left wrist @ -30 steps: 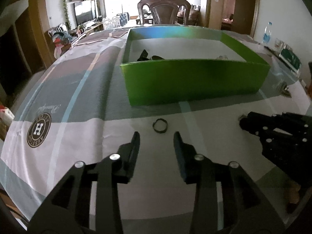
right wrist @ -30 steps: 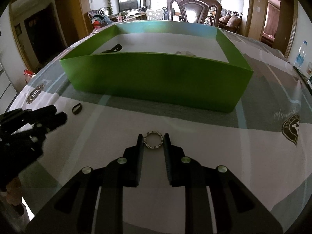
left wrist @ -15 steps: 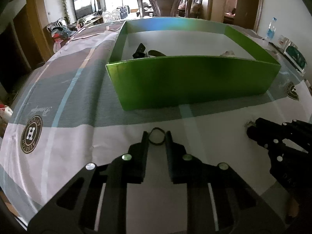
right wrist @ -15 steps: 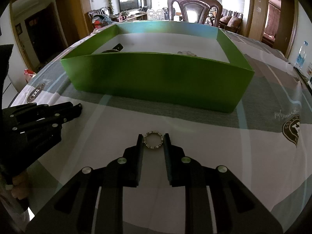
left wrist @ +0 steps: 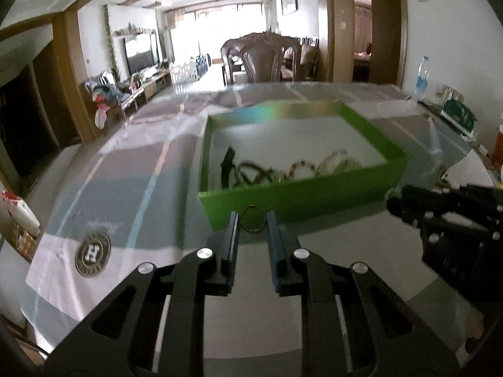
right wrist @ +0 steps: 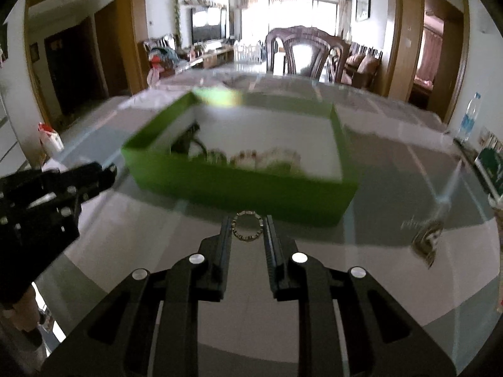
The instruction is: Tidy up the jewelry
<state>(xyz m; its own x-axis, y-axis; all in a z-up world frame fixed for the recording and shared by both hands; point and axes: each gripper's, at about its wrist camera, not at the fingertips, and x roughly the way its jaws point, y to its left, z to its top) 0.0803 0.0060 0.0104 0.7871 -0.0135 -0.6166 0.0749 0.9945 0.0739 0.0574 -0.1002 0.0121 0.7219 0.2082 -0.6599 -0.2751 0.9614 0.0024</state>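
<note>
My left gripper point(left wrist: 253, 221) is shut on a thin dark ring point(left wrist: 252, 219) and holds it raised above the table, in front of the near wall of the green box point(left wrist: 301, 196). My right gripper point(right wrist: 247, 226) is shut on a silver studded ring point(right wrist: 247, 225), also raised, just short of the green box point(right wrist: 251, 188). Inside the box lie several bracelets point(left wrist: 301, 168) and dark bands point(left wrist: 227, 165), blurred in the right wrist view point(right wrist: 251, 157). Each gripper shows at the edge of the other's view, the right one point(left wrist: 446, 216) and the left one point(right wrist: 47, 194).
The table has a grey and white cloth under glass with round logos point(left wrist: 92, 253). A dark wooden chair point(left wrist: 261, 59) stands at the far side. A water bottle point(left wrist: 421, 77) and a green packet point(left wrist: 459, 119) sit at the far right.
Both grippers have lifted off the table with their rings and tilted, so the inside of the box now shows. The left gripper closed on the dark ring one second ago.
</note>
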